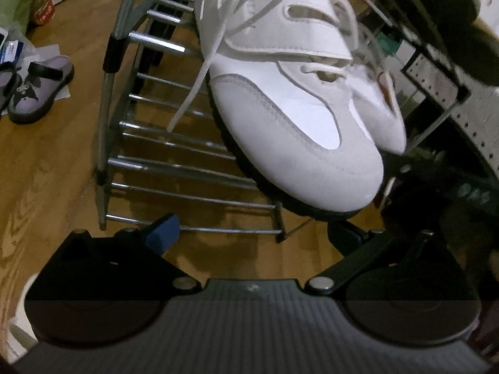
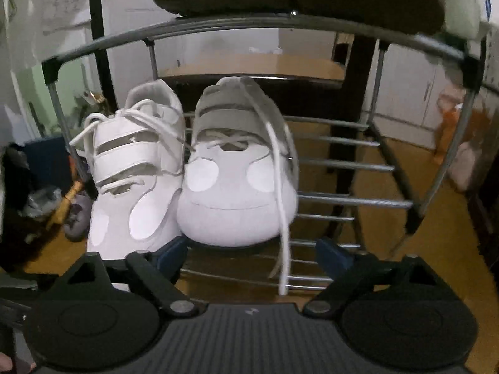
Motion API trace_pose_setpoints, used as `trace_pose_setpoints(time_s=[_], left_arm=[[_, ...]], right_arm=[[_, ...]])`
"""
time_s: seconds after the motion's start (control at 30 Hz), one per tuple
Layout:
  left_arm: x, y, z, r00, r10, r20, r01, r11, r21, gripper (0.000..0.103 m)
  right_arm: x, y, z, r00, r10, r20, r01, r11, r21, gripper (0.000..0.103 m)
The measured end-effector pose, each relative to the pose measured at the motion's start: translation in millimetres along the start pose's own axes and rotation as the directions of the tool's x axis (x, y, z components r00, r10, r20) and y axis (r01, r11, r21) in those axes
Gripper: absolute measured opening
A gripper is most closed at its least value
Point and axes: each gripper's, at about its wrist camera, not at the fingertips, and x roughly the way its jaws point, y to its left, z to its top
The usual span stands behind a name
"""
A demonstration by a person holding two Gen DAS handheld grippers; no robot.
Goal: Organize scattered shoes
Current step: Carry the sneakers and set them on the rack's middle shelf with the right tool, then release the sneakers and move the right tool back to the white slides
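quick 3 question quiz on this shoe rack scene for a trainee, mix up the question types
1. True or false: both white sneakers sit on the metal rack.
2. Where are the purple shoes? A) on the rack B) on the wooden floor C) in the left gripper
3. Fill in: the right gripper has its jaws ____, gripping nothing.

Key: 1 true; 2 B; 3 open
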Motion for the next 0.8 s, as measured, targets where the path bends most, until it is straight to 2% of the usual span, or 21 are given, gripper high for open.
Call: trace_pose_setpoints(time_s=[0.13, 0.23, 0.37, 0.47, 0.53, 0.57, 0.6, 0.63, 0.73, 0.77, 0.8], left_arm=[[0.0, -1.2, 11.6, 0.996, 0.078, 0.031, -0.078, 0.997, -0.005, 0.103], [4.4, 9.8, 23.8, 0.991, 0.124, 0.054, -0.121, 0.991, -0.062, 0.103], [8.3, 15.2, 38.5, 0.985, 0.158, 0.066, -0.153, 0.985, -0.083, 0.102], [10.3, 14.9, 40.9, 0.971, 0.230, 0.066, -0.227, 0.972, -0.056, 0.103], [3.5, 16.5, 32.6, 0.975, 0.214, 0.056, -0.212, 0.977, -0.028, 0.103], [-2.3, 21.0, 22.2, 0.977, 0.213, 0.027, -0.213, 0.977, -0.005, 0.103], [-8.0, 25.4, 12.1, 0.977, 0.214, -0.002, -0.214, 0.977, 0.016, 0.103], [-11.9, 29.1, 5.7, 0.976, 0.217, -0.015, -0.217, 0.976, 0.025, 0.103], [-38.6, 62.9, -40.6, 0.960, 0.253, -0.117, -0.249, 0.967, 0.049, 0.103], [-46.3, 74.1, -52.4, 0.950, 0.281, -0.138, -0.277, 0.960, 0.050, 0.103], [-52.7, 83.0, -60.6, 0.940, 0.307, -0.150, -0.303, 0.952, 0.053, 0.103]], right_arm=[[-2.8, 9.7, 5.2, 1.000, -0.003, 0.016, 0.003, 1.000, -0.013, 0.063], [10.2, 20.2, 11.8, 0.999, 0.009, 0.033, -0.007, 0.999, -0.042, 0.058], [24.2, 26.8, 24.9, 0.998, 0.028, 0.049, -0.028, 1.000, 0.001, 0.058], [37.4, 27.9, 30.6, 0.997, 0.053, 0.061, -0.055, 0.998, 0.028, 0.058], [40.3, 27.8, 27.4, 0.997, 0.071, 0.044, -0.072, 0.997, 0.021, 0.062], [37.0, 27.0, 20.9, 0.996, 0.089, 0.033, -0.089, 0.996, 0.021, 0.068], [32.6, 26.2, 12.3, 0.994, 0.107, 0.024, -0.108, 0.994, 0.019, 0.084], [30.2, 24.8, 2.6, 0.992, 0.122, 0.010, -0.122, 0.992, 0.021, 0.096], [26.5, 23.4, -24.3, 0.984, 0.170, -0.047, -0.169, 0.985, 0.028, 0.097], [32.5, 24.8, -40.5, 0.970, 0.218, -0.111, -0.214, 0.976, 0.046, 0.096], [44.6, 27.6, -60.6, 0.940, 0.282, -0.193, -0.271, 0.959, 0.082, 0.094]])
